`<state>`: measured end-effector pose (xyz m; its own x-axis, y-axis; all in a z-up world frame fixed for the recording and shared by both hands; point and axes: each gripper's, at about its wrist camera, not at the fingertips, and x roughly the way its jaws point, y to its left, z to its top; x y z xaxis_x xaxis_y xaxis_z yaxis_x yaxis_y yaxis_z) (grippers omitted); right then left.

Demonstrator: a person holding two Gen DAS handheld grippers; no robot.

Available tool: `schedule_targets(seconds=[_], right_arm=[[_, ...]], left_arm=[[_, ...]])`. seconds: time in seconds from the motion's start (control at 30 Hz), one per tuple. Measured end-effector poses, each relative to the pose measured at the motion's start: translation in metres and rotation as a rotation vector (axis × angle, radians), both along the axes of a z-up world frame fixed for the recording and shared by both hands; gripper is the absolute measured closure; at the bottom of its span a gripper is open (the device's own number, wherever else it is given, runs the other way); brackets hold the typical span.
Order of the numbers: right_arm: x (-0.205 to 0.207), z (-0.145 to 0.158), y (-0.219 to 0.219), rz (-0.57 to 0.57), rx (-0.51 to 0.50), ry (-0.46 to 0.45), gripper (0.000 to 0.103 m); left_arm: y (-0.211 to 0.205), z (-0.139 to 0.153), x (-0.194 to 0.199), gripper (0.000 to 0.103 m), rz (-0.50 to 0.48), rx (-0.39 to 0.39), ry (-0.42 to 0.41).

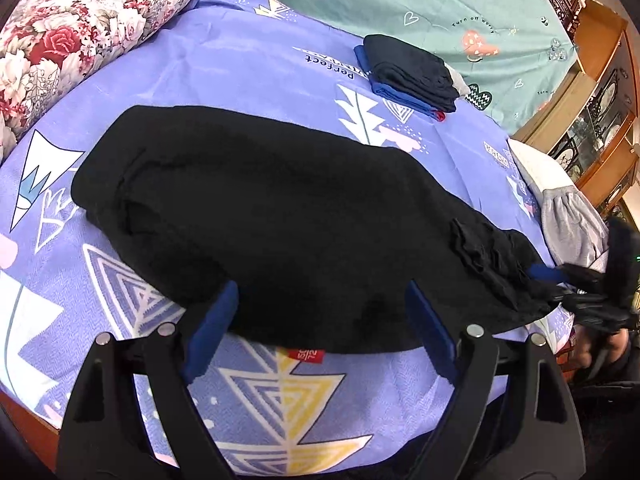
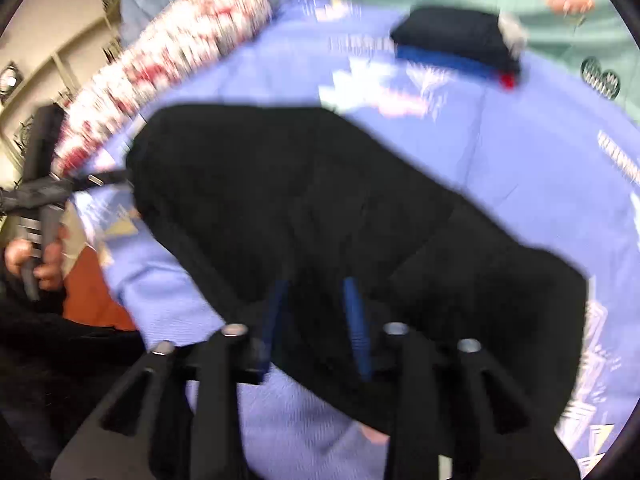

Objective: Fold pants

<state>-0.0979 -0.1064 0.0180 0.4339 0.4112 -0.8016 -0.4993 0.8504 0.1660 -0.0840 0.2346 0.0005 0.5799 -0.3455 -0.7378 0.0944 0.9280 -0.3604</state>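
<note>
Black pants (image 1: 280,216) lie folded lengthwise on the purple patterned bedsheet (image 1: 240,64). My left gripper (image 1: 320,300) is open, its blue pads on either side of the pants' near edge, nothing clamped. My right gripper (image 2: 316,300) is nearly closed around the black cloth (image 2: 320,208) at its end and seems to pinch it; that view is motion-blurred. The right gripper also shows in the left wrist view (image 1: 560,280), at the pants' gathered right end.
A stack of folded dark and blue clothes (image 1: 412,72) sits at the far side. A floral pillow (image 1: 80,36) lies at the far left. Grey clothing (image 1: 572,220) lies at the right bed edge. A wooden cabinet (image 1: 600,100) stands beyond.
</note>
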Motion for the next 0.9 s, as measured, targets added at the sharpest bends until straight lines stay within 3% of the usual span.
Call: schedule_targets(seconds=[0.07, 0.17, 0.33, 0.4, 0.43, 0.5, 0.67, 0.73, 0.9], right_arm=[[0.001, 0.014, -0.003, -0.015, -0.003, -0.027, 0.062], [0.01, 0.008, -0.01, -0.063, -0.082, -0.034, 0.062], [0.031, -0.04, -0.006, -0.08, -0.276, 0.038, 0.062], [0.032, -0.05, -0.007, -0.091, -0.328, 0.018, 0.062], [0.033, -0.05, -0.01, -0.1, -0.326, 0.012, 0.063], [0.037, -0.047, -0.016, -0.124, -0.328, 0.023, 0.092], [0.038, -0.028, -0.036, -0.139, -0.266, 0.006, 0.093], [0.039, -0.012, -0.039, -0.135, -0.184, -0.01, 0.093], [0.046, 0.037, -0.009, -0.039, -0.061, -0.082, 0.093]], left_arm=[[-0.003, 0.0, 0.001, 0.013, -0.003, 0.006, -0.001], [-0.006, 0.0, 0.001, 0.013, -0.006, 0.009, 0.0], [-0.005, 0.001, -0.001, 0.013, -0.005, 0.013, 0.003], [-0.004, 0.002, 0.0, 0.013, -0.003, 0.015, 0.003], [-0.005, 0.002, 0.0, 0.013, -0.004, 0.014, 0.003], [-0.006, 0.002, 0.0, 0.013, -0.009, 0.013, 0.004], [-0.005, -0.001, 0.0, 0.013, -0.014, 0.002, 0.003], [-0.004, -0.001, 0.0, 0.013, -0.014, 0.0, 0.004], [-0.004, 0.003, -0.003, 0.013, -0.009, 0.0, -0.003]])
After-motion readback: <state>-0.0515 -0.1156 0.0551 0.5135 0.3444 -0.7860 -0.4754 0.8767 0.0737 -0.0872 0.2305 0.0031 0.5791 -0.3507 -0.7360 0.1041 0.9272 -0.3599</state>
